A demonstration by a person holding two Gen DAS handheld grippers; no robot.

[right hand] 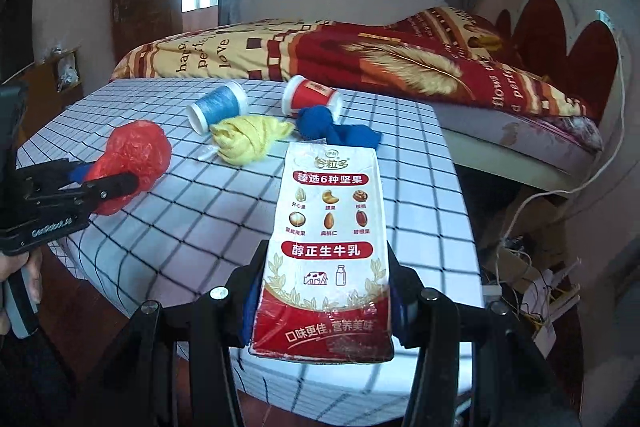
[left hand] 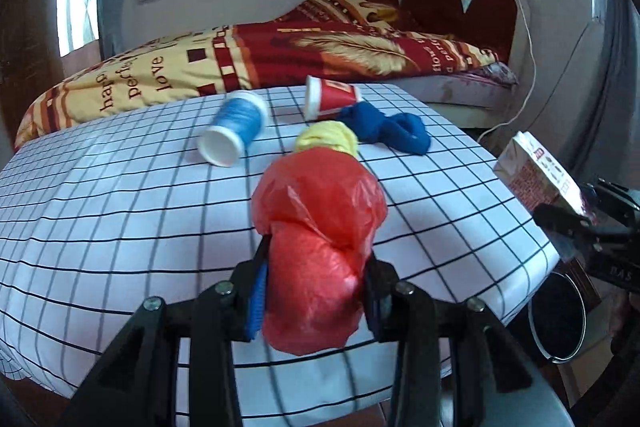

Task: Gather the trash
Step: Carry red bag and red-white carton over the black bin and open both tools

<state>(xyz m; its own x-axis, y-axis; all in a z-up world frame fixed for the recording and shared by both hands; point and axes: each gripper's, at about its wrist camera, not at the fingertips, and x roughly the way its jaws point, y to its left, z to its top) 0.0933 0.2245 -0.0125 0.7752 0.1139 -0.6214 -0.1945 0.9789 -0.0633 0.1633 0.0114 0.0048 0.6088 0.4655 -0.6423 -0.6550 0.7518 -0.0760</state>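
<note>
While left tongs (left hand: 316,291) pinch the red bag (left hand: 320,227) and right tongs (right hand: 324,303) clamp the milk carton (right hand: 328,239), slack plastic may slip free before reaching the bin (left hand: 558,319) beside the worktop (left hand: 120,207).

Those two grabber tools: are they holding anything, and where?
Yes. The left gripper pinches the crumpled red plastic bag at its near end; the right gripper clamps the milk carton by its lower sides.

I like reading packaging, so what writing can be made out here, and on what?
Milk carton: "臻选6种坚果", "醇正生牛乳", "口味更佳,营养美味"; brand "谷粒多"; nut names too small.
Bedspread: "love", partly "perfe", "hap".
Left tongs: body label blurred.
Right tongs: letters unclear.
Red cup: logo unreadable.
</note>
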